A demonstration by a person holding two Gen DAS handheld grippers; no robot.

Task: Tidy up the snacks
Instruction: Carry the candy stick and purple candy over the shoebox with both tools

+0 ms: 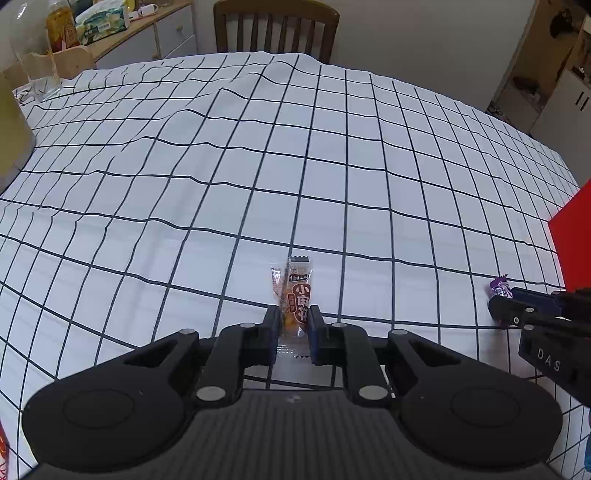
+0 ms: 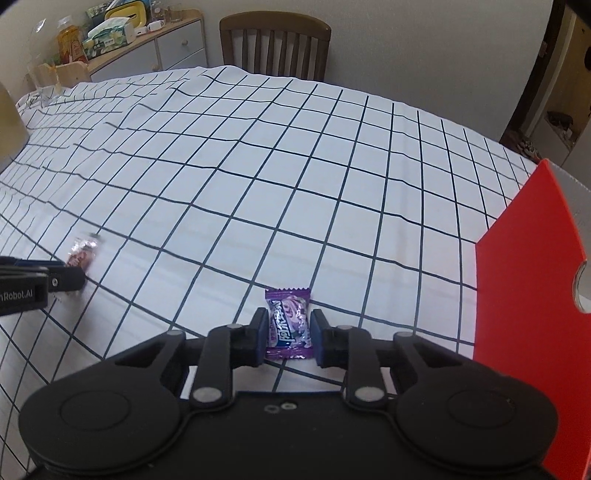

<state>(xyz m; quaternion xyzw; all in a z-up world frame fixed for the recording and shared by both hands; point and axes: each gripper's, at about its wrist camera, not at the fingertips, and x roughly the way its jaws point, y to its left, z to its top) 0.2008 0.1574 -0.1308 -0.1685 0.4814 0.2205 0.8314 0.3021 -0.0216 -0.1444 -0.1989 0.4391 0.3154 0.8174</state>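
My left gripper is shut on an orange and clear snack packet just above the grid tablecloth. My right gripper is shut on a purple candy packet. In the left wrist view the right gripper shows at the right edge with the purple packet sticking out of it. In the right wrist view the left gripper shows at the left edge with the orange packet, blurred. A red box stands close to the right of my right gripper.
The white tablecloth with black grid lines is wrinkled at the far left. A wooden chair stands behind the table. A cabinet with bottles and packets is at the back left. The red box also shows in the left wrist view.
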